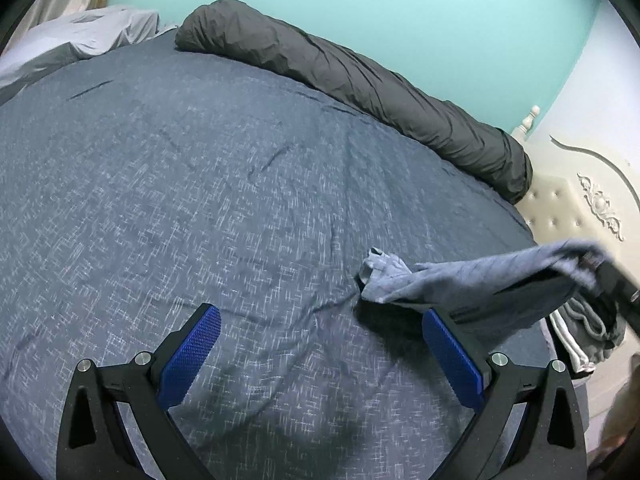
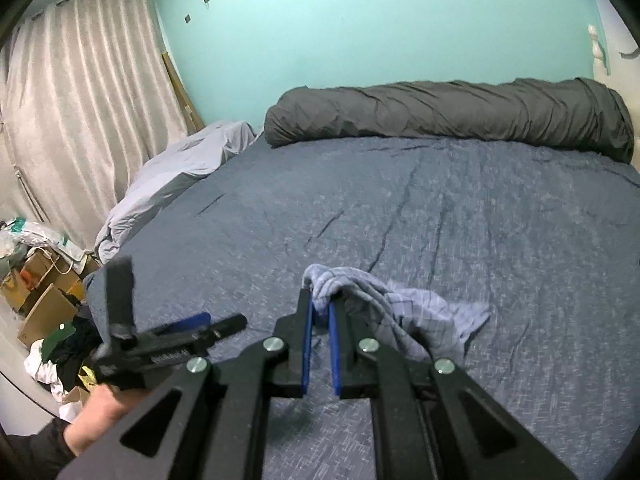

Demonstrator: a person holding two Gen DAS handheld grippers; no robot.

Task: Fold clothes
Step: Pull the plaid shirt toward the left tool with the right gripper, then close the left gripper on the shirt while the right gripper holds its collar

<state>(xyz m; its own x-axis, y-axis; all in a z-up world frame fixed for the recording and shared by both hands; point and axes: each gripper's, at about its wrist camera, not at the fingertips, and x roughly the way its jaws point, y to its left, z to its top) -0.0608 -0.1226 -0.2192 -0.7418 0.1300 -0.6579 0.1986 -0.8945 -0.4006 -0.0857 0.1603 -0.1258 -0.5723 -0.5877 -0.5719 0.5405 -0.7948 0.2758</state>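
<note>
Right wrist: right gripper (image 2: 322,300) pinches garment (image 2: 404,312), apparently trailing rightward.

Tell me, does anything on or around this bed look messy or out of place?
On the blue bedspread, only the light blue garment is bunched, one edge pinched in the right hand-held gripper. The left hand-held gripper is open and empty. Beside the bed, clothes and cardboard boxes lie heaped on the floor.

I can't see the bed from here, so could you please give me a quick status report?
Right gripper shut on light blue garment, lifting one end. Left gripper open, empty. Rolled grey duvet at far edge, not in the way.
</note>
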